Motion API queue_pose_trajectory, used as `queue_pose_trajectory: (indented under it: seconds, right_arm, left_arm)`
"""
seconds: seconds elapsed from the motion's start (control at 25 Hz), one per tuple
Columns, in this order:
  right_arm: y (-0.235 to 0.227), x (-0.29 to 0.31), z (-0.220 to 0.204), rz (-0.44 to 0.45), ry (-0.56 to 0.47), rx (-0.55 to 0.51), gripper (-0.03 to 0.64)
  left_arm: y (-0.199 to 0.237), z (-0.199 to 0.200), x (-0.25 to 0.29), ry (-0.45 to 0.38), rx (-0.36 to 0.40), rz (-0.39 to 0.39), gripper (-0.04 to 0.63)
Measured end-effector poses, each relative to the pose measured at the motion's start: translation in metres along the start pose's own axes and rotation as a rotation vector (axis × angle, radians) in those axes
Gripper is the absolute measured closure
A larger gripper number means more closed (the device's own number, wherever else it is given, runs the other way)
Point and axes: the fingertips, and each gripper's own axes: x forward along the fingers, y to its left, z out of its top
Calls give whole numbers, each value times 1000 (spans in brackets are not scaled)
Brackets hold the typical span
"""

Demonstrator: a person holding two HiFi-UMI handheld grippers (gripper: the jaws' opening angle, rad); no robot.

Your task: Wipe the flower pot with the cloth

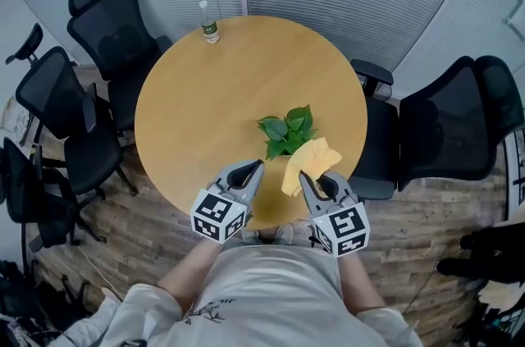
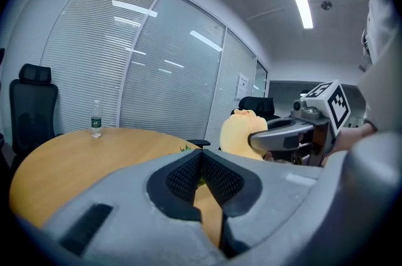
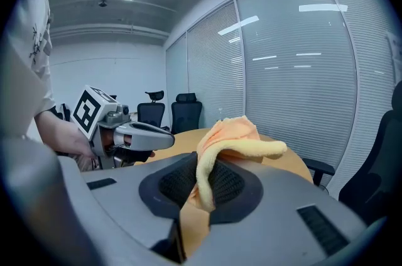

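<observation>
Nearest the camera, a person's pale shirt [image 1: 279, 288] fills the bottom of the head view, with both forearms reaching toward a round wooden worktop [image 1: 221, 99]. A small green plant [image 1: 287, 132] stands on the worktop near its close edge; its leaves hide the flower pot beneath them from above.

The left gripper [image 1: 258, 165] hangs on the near left of the plant. Its fingers [image 2: 182, 180] are pressed together with nothing between them.

The right gripper [image 1: 302, 175] sits on the near right of the plant. Its fingers [image 3: 232, 183] are clamped on a yellow-orange cloth [image 1: 310, 161]. The cloth rises from the pinch and flops over, and from above its upper edge lies just beside the plant's right leaves. Whether cloth and leaves touch cannot be told.

Far beyond the plant, at the opposite rim of the worktop, stands a clear plastic bottle [image 1: 209, 23] with a green label. Black office chairs [image 1: 107, 25] stand well to the plant's left and right, on a wood-plank floor [image 1: 156, 230].
</observation>
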Motion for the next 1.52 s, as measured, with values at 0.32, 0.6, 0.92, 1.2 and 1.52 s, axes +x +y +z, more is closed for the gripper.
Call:
queue_pose_trajectory:
  seconds: [0.32, 0.6, 0.92, 1.2, 1.52]
  right_arm:
    - [0, 5, 3, 13, -25, 28, 574]
    - [3, 5, 3, 28, -25, 33, 574]
    - [3, 2, 2, 34, -29, 37, 574]
    - [1, -2, -2, 39, -28, 36, 574]
    - [3, -1, 1, 51, -32, 32, 574]
  left_arm:
    - [-7, 8, 7, 8, 19, -13, 584]
    - [-10, 9, 6, 8, 8, -21, 584]
    - [-15, 5, 6, 12, 3, -23, 584]
    - [-17, 3, 7, 12, -3, -19, 584]
    - [-15, 5, 5, 0, -10, -17, 584]
